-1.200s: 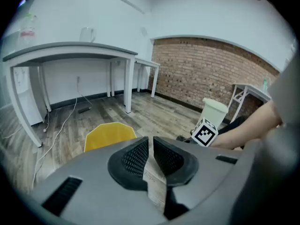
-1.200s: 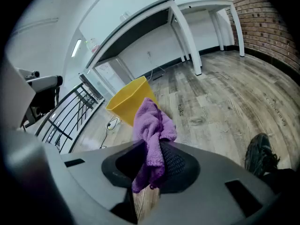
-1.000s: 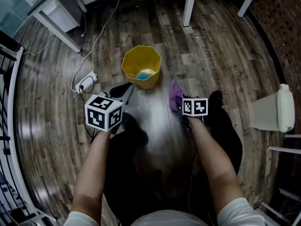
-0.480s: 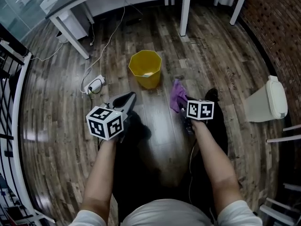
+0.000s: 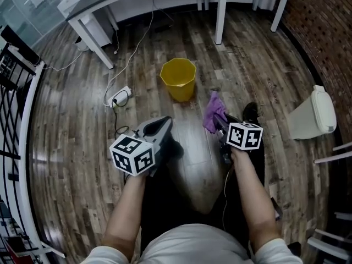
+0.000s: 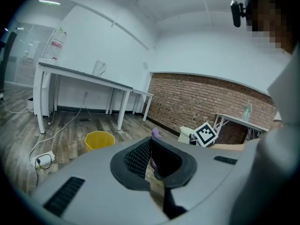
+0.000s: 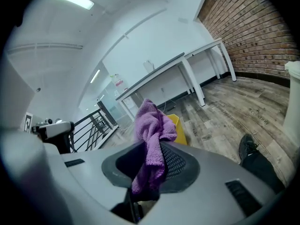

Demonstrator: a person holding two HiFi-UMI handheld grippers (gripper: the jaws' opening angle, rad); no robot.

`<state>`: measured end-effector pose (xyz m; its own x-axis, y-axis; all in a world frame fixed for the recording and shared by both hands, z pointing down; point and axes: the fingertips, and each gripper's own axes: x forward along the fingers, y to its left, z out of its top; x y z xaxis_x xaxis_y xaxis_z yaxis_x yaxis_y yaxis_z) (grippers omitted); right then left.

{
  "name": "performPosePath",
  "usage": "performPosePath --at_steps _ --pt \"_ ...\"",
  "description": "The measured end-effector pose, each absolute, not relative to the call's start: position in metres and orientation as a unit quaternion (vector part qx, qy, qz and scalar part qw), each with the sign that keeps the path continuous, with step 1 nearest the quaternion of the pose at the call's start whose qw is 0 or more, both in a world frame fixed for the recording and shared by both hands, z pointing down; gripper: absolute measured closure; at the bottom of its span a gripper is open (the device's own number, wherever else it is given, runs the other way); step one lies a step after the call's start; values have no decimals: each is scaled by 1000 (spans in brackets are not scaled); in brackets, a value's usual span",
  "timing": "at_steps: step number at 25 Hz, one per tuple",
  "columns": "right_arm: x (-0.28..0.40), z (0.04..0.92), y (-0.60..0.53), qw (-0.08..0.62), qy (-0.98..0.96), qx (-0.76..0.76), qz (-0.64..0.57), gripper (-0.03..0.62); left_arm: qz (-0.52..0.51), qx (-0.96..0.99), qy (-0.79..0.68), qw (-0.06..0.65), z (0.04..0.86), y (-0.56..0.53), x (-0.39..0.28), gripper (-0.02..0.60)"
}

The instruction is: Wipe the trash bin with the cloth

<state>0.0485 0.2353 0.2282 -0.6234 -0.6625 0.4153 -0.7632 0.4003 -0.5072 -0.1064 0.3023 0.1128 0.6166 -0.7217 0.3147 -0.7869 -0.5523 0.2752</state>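
Two tools, one per hand. Left tool: jaws pressed together, nothing between them. Right tool: clamped on the one purple cloth, which bunches above the pads and hangs below them. One yellow trash bin stands upright on the wooden floor, ahead of both tools and well apart from the cloth. One white lidded bin far right; one power strip left of the yellow bin.

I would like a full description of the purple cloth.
The purple cloth looks like soft terry fabric, crumpled into a loose bunch. The right gripper is shut on it; most of it sticks out past the jaws. It is held above the floor, apart from the yellow trash bin.
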Motion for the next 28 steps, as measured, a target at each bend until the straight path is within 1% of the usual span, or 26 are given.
performPosePath --at_steps 6,16,28 --pt "50 181 259 63 -844 425 323 505 71 879 -431 190 97 326 -105 575" --pt "66 137 268 67 -853 425 295 505 71 876 -438 186 85 323 -108 577" --pt "58 104 281 103 -874 412 235 505 80 862 -471 172 72 326 -130 577"
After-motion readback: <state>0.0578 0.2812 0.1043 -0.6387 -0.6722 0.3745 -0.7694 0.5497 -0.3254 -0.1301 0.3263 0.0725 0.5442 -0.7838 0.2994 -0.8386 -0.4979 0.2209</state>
